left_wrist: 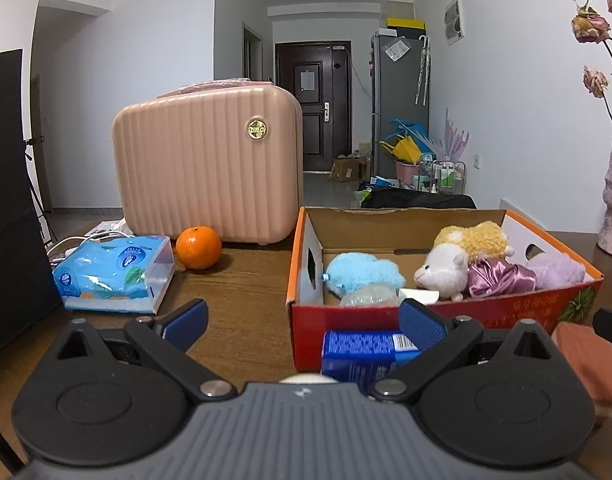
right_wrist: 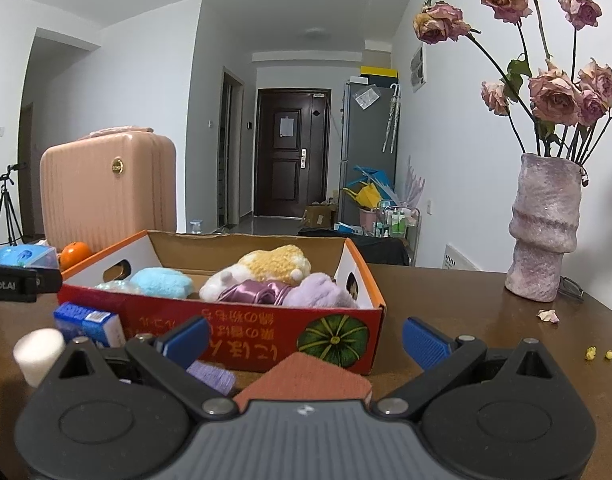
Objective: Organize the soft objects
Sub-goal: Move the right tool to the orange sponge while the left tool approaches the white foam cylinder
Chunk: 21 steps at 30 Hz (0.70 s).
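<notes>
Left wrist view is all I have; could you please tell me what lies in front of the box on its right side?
Observer: A brick-red pad lies before the box, between the open right tongs.
Operator: Thanks. Is anything beside it?
Observer: A small lilac piece lies just left of the pad.
Operator: And near the vase?
Observer: A fallen petal lies on the table by the vase.
</notes>
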Each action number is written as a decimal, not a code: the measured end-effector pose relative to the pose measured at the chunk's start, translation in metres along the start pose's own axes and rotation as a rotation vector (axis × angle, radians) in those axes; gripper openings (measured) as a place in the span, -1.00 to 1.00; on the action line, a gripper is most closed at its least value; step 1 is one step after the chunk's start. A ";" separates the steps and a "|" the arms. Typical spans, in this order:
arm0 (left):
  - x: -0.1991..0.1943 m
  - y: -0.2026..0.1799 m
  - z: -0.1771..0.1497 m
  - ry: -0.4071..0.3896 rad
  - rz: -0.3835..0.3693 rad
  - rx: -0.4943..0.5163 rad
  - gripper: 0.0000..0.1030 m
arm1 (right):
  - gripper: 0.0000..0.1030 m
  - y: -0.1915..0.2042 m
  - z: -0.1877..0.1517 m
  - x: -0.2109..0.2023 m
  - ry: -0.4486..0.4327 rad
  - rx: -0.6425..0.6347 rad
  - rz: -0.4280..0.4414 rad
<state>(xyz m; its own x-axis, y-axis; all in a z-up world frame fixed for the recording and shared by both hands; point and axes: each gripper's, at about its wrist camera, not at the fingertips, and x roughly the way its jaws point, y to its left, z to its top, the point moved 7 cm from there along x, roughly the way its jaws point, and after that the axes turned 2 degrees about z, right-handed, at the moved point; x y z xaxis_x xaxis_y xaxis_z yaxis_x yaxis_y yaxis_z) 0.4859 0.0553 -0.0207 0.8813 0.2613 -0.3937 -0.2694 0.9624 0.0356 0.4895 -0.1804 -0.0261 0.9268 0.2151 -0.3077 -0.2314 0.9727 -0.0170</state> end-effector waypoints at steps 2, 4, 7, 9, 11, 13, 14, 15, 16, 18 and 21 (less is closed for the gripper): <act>-0.005 0.002 -0.002 0.001 -0.004 0.003 1.00 | 1.00 0.001 -0.002 -0.004 0.002 -0.003 0.000; -0.010 0.003 -0.005 0.004 -0.007 0.005 1.00 | 1.00 0.001 -0.004 -0.008 0.006 -0.005 -0.005; -0.016 0.007 -0.008 0.012 -0.014 0.006 1.00 | 1.00 0.001 -0.007 -0.014 0.011 -0.005 -0.007; -0.020 0.009 -0.011 0.015 -0.018 0.007 1.00 | 1.00 0.001 -0.009 -0.018 0.014 -0.006 -0.006; -0.025 0.011 -0.013 0.018 -0.019 0.008 1.00 | 1.00 0.001 -0.011 -0.022 0.017 -0.009 -0.006; -0.029 0.014 -0.016 0.022 -0.022 0.009 1.00 | 1.00 0.002 -0.013 -0.027 0.018 -0.012 -0.005; -0.031 0.015 -0.017 0.024 -0.023 0.009 1.00 | 1.00 0.003 -0.013 -0.028 0.019 -0.014 -0.007; -0.033 0.016 -0.018 0.026 -0.024 0.008 1.00 | 1.00 0.003 -0.014 -0.029 0.020 -0.016 -0.008; -0.034 0.017 -0.019 0.027 -0.026 0.008 1.00 | 1.00 0.004 -0.015 -0.030 0.022 -0.018 -0.010; -0.037 0.020 -0.021 0.030 -0.028 0.006 1.00 | 1.00 0.005 -0.016 -0.031 0.027 -0.022 -0.013; -0.041 0.024 -0.022 0.033 -0.032 0.003 1.00 | 1.00 0.006 -0.018 -0.031 0.032 -0.027 -0.017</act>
<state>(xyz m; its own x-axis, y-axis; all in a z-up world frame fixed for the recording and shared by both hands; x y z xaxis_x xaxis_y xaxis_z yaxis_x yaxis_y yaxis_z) 0.4347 0.0655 -0.0243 0.8760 0.2278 -0.4251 -0.2402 0.9704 0.0251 0.4539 -0.1826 -0.0334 0.9207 0.1954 -0.3379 -0.2242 0.9734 -0.0480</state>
